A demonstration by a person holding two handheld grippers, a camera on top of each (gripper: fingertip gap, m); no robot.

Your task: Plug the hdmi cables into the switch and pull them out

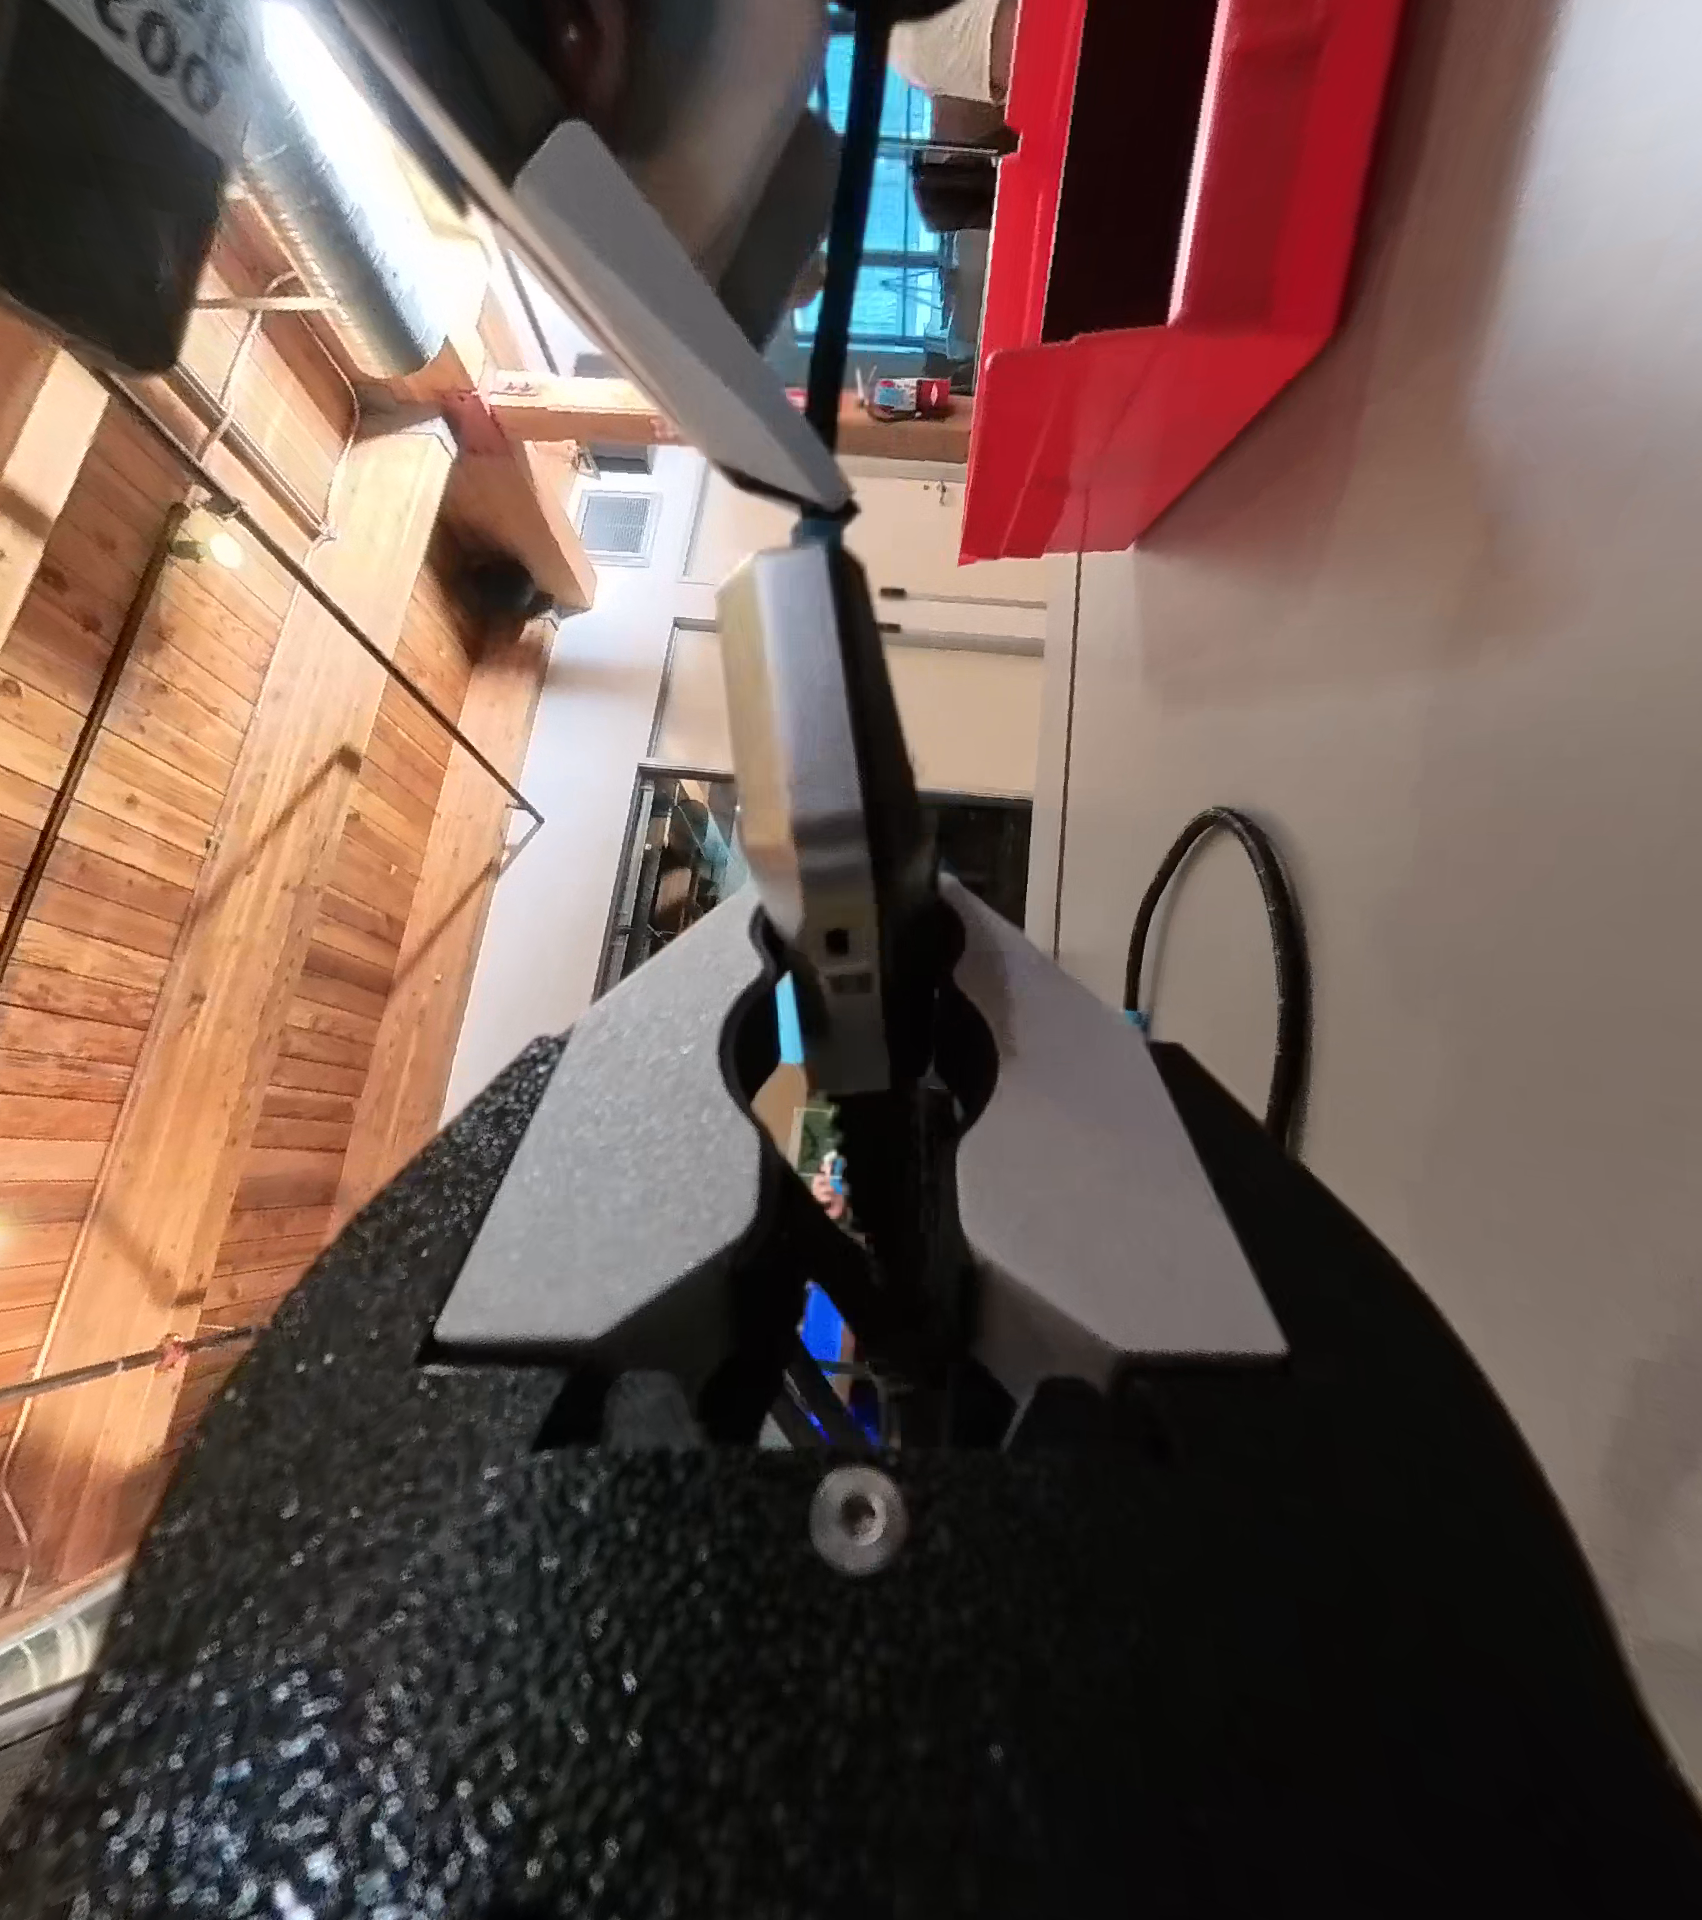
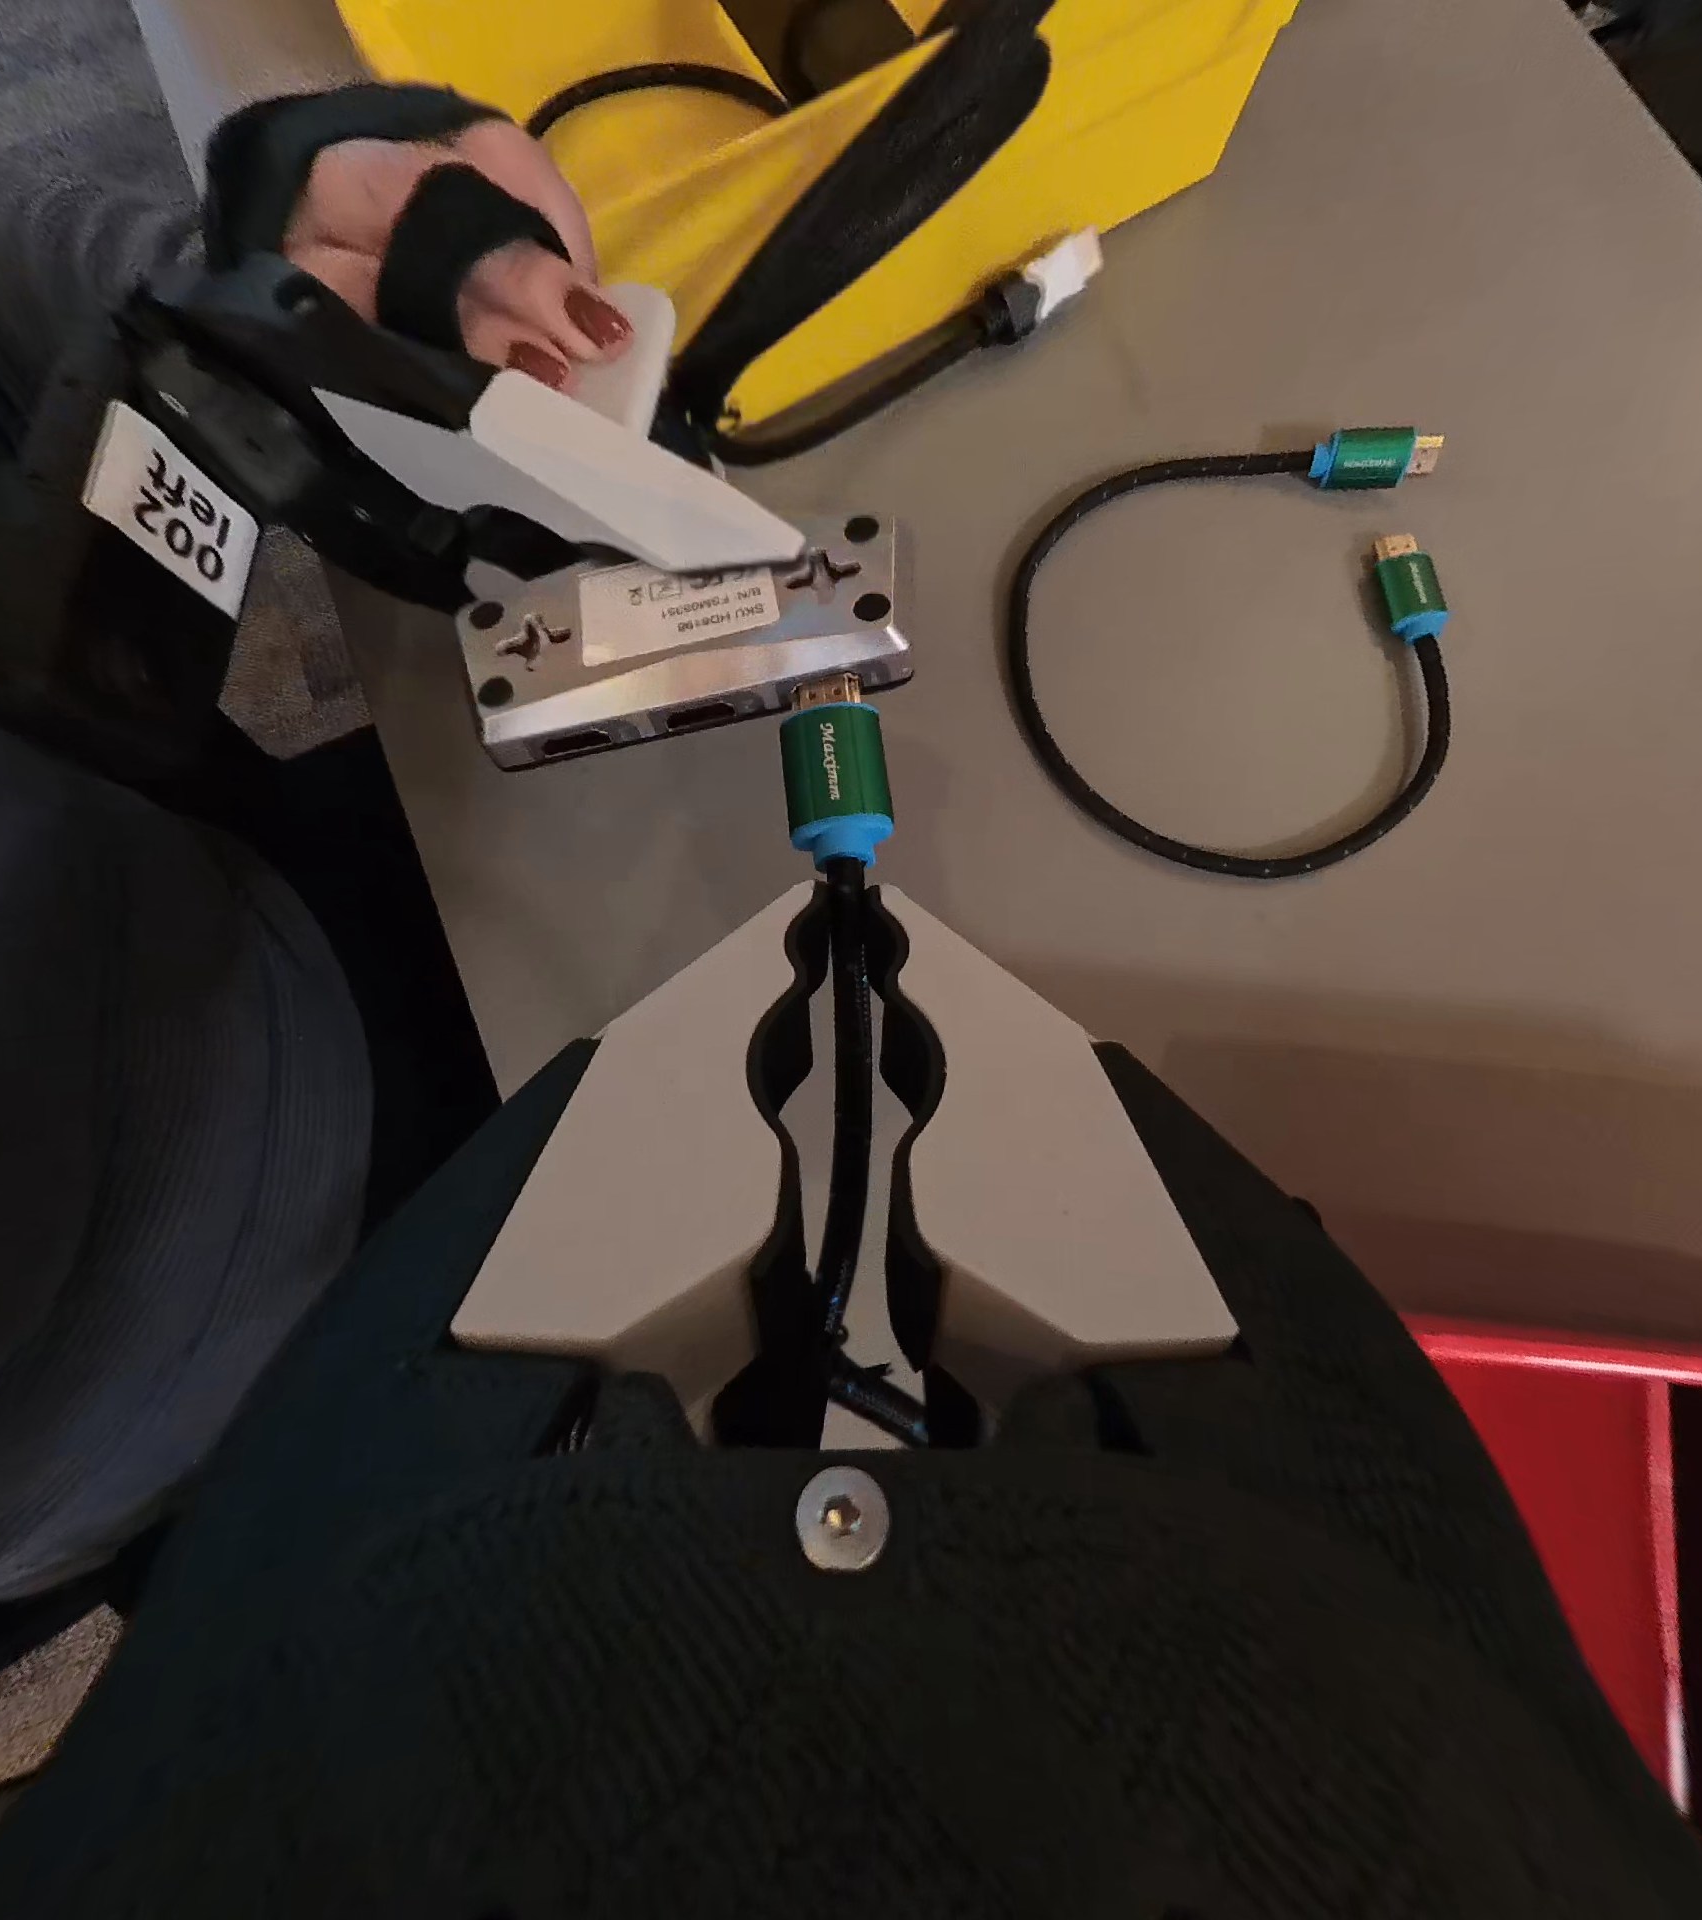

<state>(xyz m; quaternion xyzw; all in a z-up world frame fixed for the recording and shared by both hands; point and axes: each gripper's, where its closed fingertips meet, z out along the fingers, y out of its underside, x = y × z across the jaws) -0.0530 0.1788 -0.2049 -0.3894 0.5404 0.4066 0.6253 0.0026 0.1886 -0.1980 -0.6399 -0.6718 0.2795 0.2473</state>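
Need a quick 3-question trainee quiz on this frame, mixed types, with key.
1. True or false: the right gripper clamps the green plug by its metal shell.
2. Which port of the switch does the plug's gold tip meet, in the right wrist view? A) leftmost B) middle C) rightmost
3. Fill in: the spare HDMI cable lies looped on the ____.

Key:
1. False. Its fingers grip the black cable just behind the blue collar; the shell sticks out ahead.
2. C. How deep it sits cannot be told.
3. Table. The left gripper holds the switch off it.
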